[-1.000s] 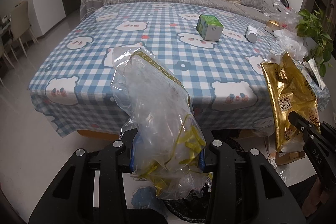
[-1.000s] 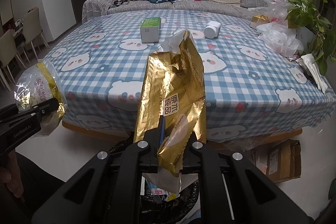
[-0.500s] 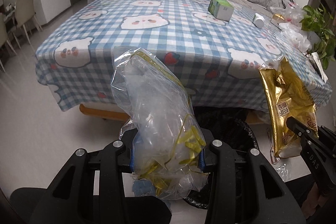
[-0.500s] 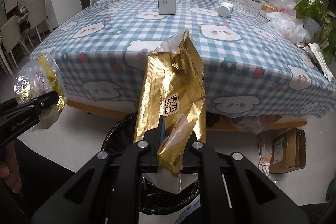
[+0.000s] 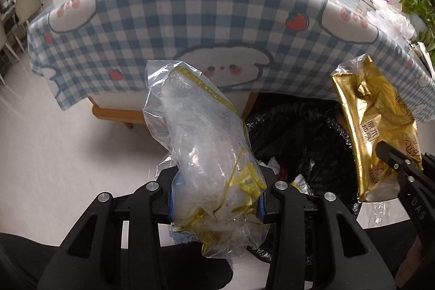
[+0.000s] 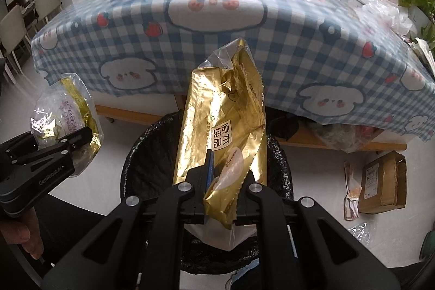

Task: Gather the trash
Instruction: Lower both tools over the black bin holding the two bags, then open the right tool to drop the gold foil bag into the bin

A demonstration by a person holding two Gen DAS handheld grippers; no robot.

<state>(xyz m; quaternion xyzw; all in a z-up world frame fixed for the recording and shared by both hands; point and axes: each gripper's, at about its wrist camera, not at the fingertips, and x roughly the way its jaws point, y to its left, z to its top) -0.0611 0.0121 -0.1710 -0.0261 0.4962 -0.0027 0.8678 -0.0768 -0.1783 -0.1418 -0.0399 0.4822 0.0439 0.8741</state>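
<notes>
Clearly the left gripper (image 5: 216,204) clamps a clear plastic bag (image 5: 201,143) beside the black-lined trash bin (image 6: 152,154), over its left rim; let go here, it could catch the rim and drop to the floor. Further right, the right gripper (image 6: 221,197) pinches a gold foil wrapper (image 6: 225,124) above the bin's mouth; stiff foil may snag between the pads.

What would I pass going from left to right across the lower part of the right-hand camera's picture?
Left gripper holding a clear plastic bag → black-lined trash bin → gold wrapper pinched in the right gripper → cardboard box on the floor.
</notes>
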